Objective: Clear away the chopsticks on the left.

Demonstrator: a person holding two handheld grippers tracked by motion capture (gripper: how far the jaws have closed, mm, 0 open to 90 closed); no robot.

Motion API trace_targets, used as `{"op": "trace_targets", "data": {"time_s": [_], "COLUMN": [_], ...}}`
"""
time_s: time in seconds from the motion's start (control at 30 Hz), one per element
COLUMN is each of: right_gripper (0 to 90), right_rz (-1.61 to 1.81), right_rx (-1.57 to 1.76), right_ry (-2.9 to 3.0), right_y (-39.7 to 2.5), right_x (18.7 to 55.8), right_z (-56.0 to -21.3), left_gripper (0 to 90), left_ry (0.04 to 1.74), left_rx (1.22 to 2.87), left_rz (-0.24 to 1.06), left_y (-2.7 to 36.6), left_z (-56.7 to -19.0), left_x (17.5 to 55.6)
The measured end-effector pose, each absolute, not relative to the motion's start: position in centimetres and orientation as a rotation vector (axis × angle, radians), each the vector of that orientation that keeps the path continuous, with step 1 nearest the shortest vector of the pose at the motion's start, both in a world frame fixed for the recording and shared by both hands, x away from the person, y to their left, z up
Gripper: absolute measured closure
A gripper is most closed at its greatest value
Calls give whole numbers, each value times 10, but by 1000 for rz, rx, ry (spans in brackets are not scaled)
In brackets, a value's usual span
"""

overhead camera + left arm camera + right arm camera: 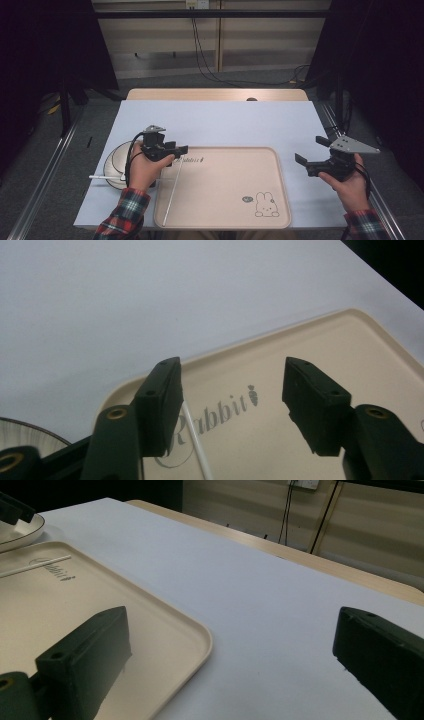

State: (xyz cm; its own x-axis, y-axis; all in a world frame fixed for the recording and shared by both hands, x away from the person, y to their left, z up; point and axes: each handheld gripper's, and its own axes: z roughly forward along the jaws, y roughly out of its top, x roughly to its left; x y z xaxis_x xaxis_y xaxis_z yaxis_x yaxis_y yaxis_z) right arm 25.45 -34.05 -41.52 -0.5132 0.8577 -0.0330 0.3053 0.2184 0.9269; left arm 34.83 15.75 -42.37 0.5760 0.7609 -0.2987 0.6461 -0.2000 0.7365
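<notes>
One white stick [173,187]: thin and straight, lying on the left part of the tray, running from near the printed word down toward the tray's lower left corner; in the left gripper view its upper end [196,440] sits just beside the left jaw, not pinched.
One beige tray [280,180], lower centre of the high view, with a rabbit drawing at its lower right.
One white plate [114,159], left of the tray, partly under the left hand; a second white stick [102,176] lies across it.
Two hand-held grippers: left hand-held gripper [176,150] released, jaws apart over the tray's upper left corner; right hand-held gripper [311,153] released, jaws wide, right of the tray.
One surface [220,122], pale lilac sheet over wood.
Room: grey floor, dark curtains, wall cables
</notes>
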Motion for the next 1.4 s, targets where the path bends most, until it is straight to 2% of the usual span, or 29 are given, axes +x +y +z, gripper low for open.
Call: {"op": "trace_targets", "data": {"time_s": [0.03,0.07,0.1,0.17,0.37,0.77,1.4], "right_gripper": [14,14,14,14,14,15,17], "right_rz": [1281,1278,1278,1279,1279,1298,1285], "right_rx": [1070,1069,1070,1081,1067,1060,1071], "right_ry": [1938,1939,1940,1941,1949,1946,1942], "right_y": [-341,-341,-341,-340,-341,-341,-342], "right_x": [255,255,255,255,256,255,251], "right_z": [-415,-415,-416,-416,-417,-416,-417], "left_gripper": [394,341,341,264,204,162,152], "left_ry": [1121,1104,1084,1049,973,845,770], "left_rx": [1925,1928,1940,1945,1995,2131,2311], "left_rz": [160,157,164,158,149,136,117], "left_y": [157,157,157,156,156,155,157], "left_z": [-423,-422,-421,-420,-420,-411,-400], "left_x": [348,349,349,349,349,343,335]}}
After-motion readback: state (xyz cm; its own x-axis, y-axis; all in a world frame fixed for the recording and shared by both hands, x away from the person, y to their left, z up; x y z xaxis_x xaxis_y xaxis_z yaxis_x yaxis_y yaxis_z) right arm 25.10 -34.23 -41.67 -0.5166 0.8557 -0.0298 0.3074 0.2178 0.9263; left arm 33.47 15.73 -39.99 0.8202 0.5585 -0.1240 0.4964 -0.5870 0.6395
